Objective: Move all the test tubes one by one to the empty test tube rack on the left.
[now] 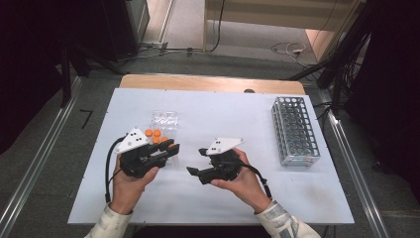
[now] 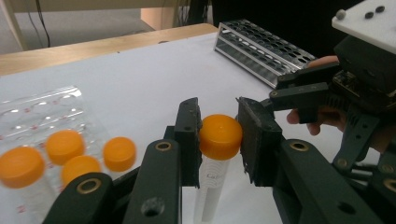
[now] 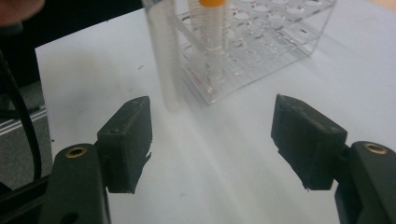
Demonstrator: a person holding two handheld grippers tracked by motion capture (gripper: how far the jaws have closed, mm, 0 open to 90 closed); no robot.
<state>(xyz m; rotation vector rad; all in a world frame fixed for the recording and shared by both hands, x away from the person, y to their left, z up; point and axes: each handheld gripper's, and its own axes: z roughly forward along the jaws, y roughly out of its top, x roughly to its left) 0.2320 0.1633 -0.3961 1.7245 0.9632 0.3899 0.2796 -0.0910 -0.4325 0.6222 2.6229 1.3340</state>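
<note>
Left tool (image 2: 219,135) clamped on the orange cap of a tube (image 2: 218,140), lifted clear of the clear rack (image 1: 164,121) at bench (image 1: 218,106) left, probably for handover or the metal rack (image 1: 295,130). Right tool (image 3: 212,140) wide, holding nothing, just opened, facing the tube. Cap grip plain from the left gripper view; merely a blurred tube body (image 3: 163,60) from the right gripper view.

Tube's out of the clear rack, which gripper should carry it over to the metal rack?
Probably left: the left gripper is shut on the orange-capped tube. The right gripper is open with nothing between its jaws, though nearer the metal rack.
</note>
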